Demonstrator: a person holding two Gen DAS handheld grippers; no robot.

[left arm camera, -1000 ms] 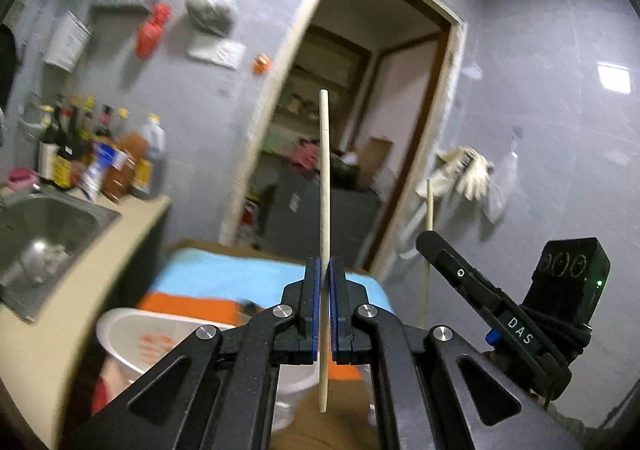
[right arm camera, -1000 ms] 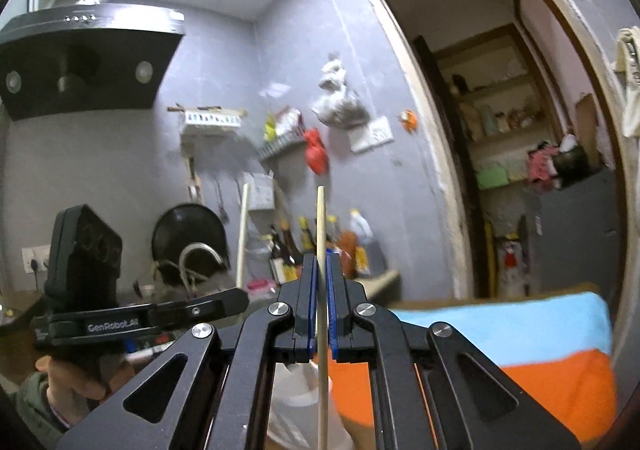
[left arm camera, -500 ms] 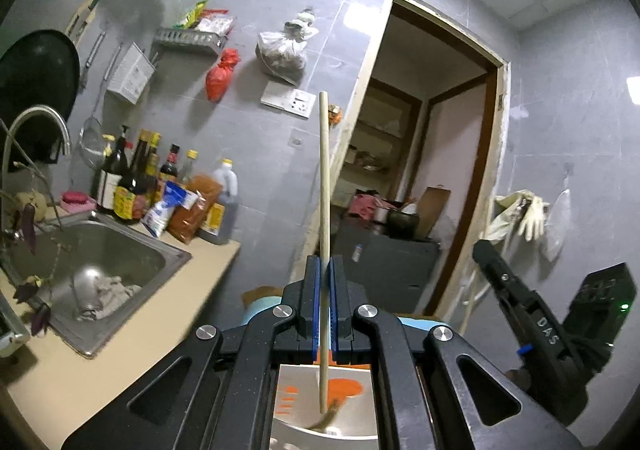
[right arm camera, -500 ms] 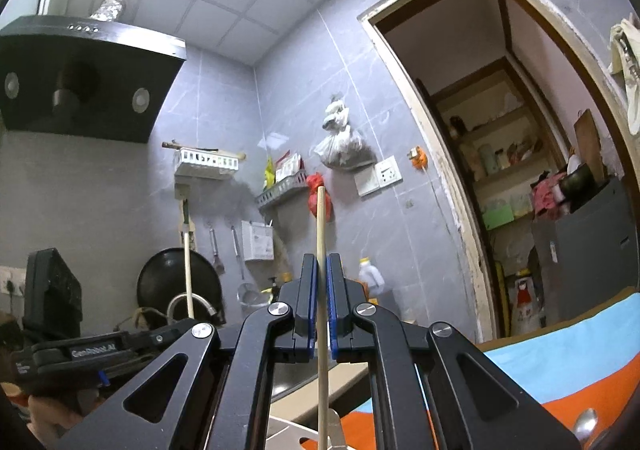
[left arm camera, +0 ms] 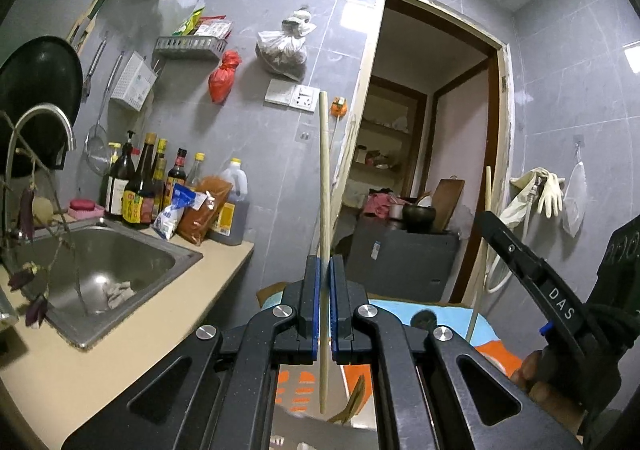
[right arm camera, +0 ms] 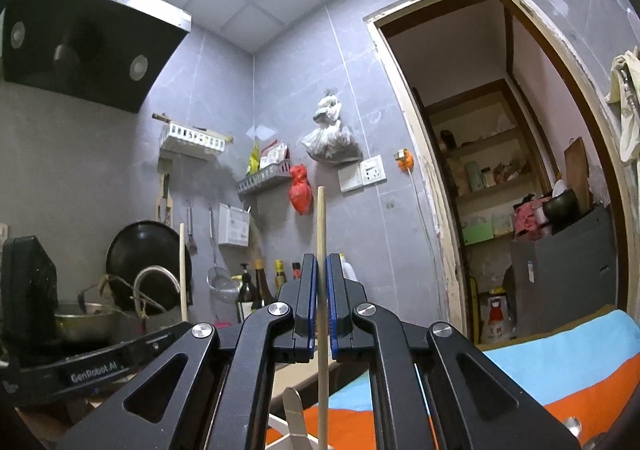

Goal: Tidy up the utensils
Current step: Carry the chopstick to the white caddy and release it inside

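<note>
My left gripper (left arm camera: 325, 262) is shut on a pale wooden chopstick (left arm camera: 324, 170) that stands upright between the blue pads. Its lower end hangs over a white container with orange markings (left arm camera: 296, 390), where a wooden utensil (left arm camera: 352, 402) leans. My right gripper (right arm camera: 321, 262) is shut on a second upright chopstick (right arm camera: 321, 226), above the container's white rim (right arm camera: 280, 426) and a flat wooden stick (right arm camera: 294, 414). Each view shows the other gripper from the side: the right one (left arm camera: 486, 222) with its chopstick (left arm camera: 487, 194), the left one (right arm camera: 184, 326) with its chopstick (right arm camera: 183, 270).
A steel sink (left arm camera: 120, 262) is set in the beige counter (left arm camera: 60, 362) to the left, with sauce bottles (left arm camera: 152, 186) against the wall. A blue and orange cloth (right arm camera: 560, 362) covers the surface under the container. A range hood (right arm camera: 92, 38) hangs above, and a doorway (left arm camera: 432, 150) opens ahead.
Both grippers have sunk and swung left with their chopsticks still held. The sink and bottles came into the left view, and the white container now lies right under the left chopstick.
</note>
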